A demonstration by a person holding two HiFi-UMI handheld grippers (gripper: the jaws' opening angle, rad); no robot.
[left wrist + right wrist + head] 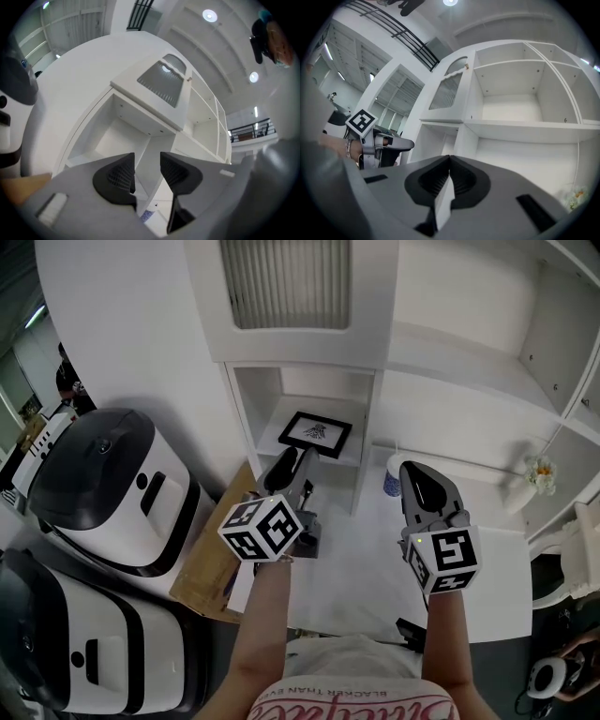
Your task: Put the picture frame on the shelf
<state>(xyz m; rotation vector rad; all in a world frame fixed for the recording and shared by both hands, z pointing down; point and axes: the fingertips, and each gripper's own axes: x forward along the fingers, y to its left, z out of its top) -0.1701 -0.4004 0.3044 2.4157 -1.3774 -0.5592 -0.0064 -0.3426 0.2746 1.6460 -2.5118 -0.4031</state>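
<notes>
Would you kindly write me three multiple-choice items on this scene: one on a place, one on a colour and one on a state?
1. Where is the picture frame?
A. flat on the shelf
B. on the floor
C. in a drawer

2. What colour is its border?
A. white
B. black
C. red

3. How do the claws stand?
A. both open
B. left claw open, right claw shut
C. both shut

Answers:
1 A, the head view shows it lying on the white shelf board.
2 B, a black border runs round the white picture.
3 B, the left jaws stand apart with nothing between them, while the right jaws meet.
</notes>
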